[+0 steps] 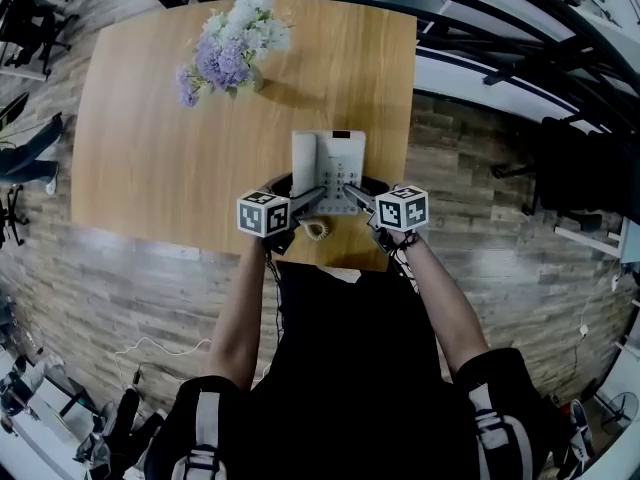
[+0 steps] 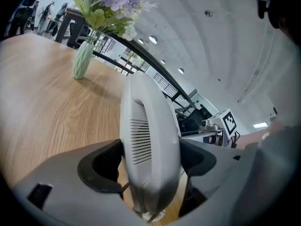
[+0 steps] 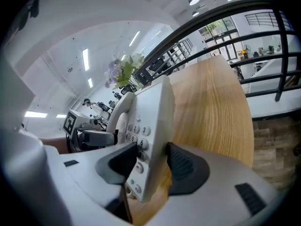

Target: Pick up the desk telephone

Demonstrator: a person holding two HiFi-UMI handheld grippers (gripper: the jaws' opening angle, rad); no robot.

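Note:
The white desk telephone (image 1: 330, 158) hangs a little above the near edge of the wooden table (image 1: 150, 168), held from both sides. My left gripper (image 1: 305, 200) is shut on its handset side; in the left gripper view both pads press the handset (image 2: 149, 140) with the gripper (image 2: 150, 161) around it. My right gripper (image 1: 352, 198) is shut on the keypad side. In the right gripper view the phone's edge (image 3: 153, 126) sits tilted between the pads of the gripper (image 3: 150, 161). A coiled cord (image 1: 317, 230) dangles below the phone.
A pale green vase of purple and white flowers (image 1: 232, 53) stands at the table's far side, also seen as the vase (image 2: 83, 60) and flowers (image 3: 123, 72). A dark railing (image 1: 520, 38) runs past the table's right. Wood-look floor surrounds the table.

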